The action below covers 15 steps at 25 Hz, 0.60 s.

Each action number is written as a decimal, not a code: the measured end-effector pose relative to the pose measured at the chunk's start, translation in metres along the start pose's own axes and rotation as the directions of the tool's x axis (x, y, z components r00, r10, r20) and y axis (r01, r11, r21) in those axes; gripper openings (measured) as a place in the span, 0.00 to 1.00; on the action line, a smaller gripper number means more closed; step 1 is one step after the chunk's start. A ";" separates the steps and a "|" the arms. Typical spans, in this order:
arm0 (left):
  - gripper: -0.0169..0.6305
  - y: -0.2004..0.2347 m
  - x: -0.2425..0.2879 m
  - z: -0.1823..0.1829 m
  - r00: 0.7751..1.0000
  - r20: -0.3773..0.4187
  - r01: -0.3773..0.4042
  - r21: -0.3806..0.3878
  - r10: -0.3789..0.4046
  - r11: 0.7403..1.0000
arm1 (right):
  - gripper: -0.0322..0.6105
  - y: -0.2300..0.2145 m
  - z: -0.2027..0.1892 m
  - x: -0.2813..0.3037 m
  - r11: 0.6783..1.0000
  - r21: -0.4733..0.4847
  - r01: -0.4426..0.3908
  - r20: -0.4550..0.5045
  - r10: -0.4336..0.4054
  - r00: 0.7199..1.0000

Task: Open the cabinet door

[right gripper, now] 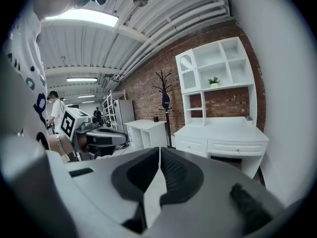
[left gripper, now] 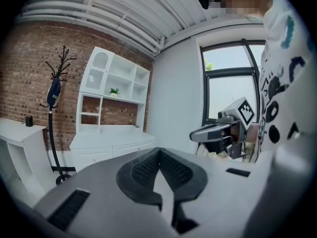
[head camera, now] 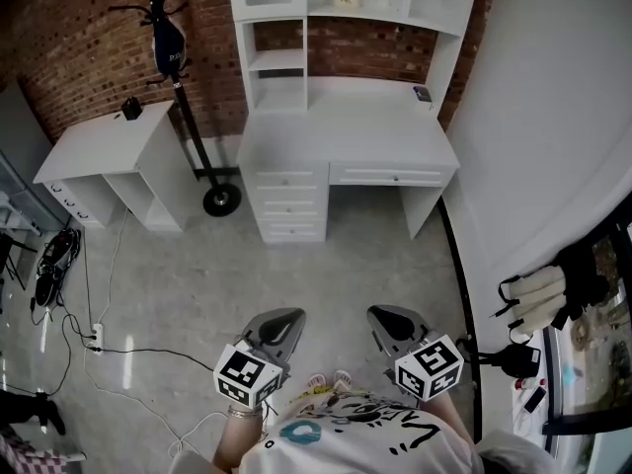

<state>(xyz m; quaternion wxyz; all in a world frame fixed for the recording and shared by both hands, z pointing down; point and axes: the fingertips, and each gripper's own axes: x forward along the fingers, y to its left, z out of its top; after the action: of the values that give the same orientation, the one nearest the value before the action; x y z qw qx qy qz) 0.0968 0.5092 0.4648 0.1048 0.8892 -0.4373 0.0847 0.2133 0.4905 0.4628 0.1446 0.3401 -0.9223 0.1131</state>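
Left tongs (head camera: 281, 322) and right tongs (head camera: 393, 322): both pinched together, nothing between, side by side low in the head view. Task's thing, the cabinet door (left gripper: 99, 66): arched-grille panel at upper left of the white hutch (head camera: 278, 60), shut as far as can be told, well apart from both tongs across open floor (head camera: 336, 265). Step in hand, by judgement: the approach, no contact yet. To do it well: walk straight in toward the worktop (head camera: 346, 136), raise one pair high, part it before reaching the door, and pinch or hook the free edge or knob (too small to tell which side). Then draw outward along the hinge arc rather than straight back. Probably best to keep the other pair low and out of the door's swing. Edges to mind: front lip of the worktop under the hutch, drawers (head camera: 288, 205) below it, coat stand (head camera: 189, 117) with its round base just left of the worktop, white wall (head camera: 533, 117) close on the right. Open room: broad floor ahead; cables (head camera: 118, 349) off to the left, outside the straight path.
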 end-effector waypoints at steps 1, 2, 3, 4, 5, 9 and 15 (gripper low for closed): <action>0.05 0.003 -0.003 -0.001 1.000 -0.003 -0.007 -0.003 0.007 1.000 | 0.10 0.002 0.003 0.003 1.000 0.006 -0.003 0.011 0.003 1.000; 0.05 0.006 -0.005 -0.001 1.000 -0.002 -0.015 -0.004 0.015 1.000 | 0.10 0.004 0.006 0.007 1.000 0.012 -0.006 0.022 0.006 1.000; 0.05 0.009 -0.007 0.000 1.000 0.003 -0.023 -0.003 0.023 1.000 | 0.10 0.006 0.009 0.009 1.000 0.016 -0.011 0.033 0.010 0.999; 0.05 0.012 -0.009 0.001 0.999 0.007 -0.031 -0.003 0.031 1.000 | 0.10 0.008 0.012 0.012 1.000 0.017 -0.014 0.042 0.014 0.999; 0.05 0.015 -0.011 0.001 0.999 0.012 -0.038 -0.005 0.038 0.999 | 0.10 0.010 0.013 0.014 1.000 0.014 -0.018 0.047 0.017 0.999; 0.05 0.028 -0.017 -0.001 0.998 0.008 -0.068 -0.010 0.069 0.998 | 0.10 0.017 0.013 0.022 1.000 -0.003 -0.021 0.040 0.021 0.999; 0.05 0.043 -0.019 0.000 0.996 0.018 -0.089 -0.031 0.090 0.996 | 0.10 0.025 0.005 0.034 0.999 0.019 -0.050 0.015 0.050 0.999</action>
<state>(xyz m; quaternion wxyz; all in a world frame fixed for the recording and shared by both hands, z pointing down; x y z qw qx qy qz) 0.0513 0.4978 0.4650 0.1098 0.8678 -0.4790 0.0741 0.1710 0.4865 0.4668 0.1316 0.3190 -0.9305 0.1230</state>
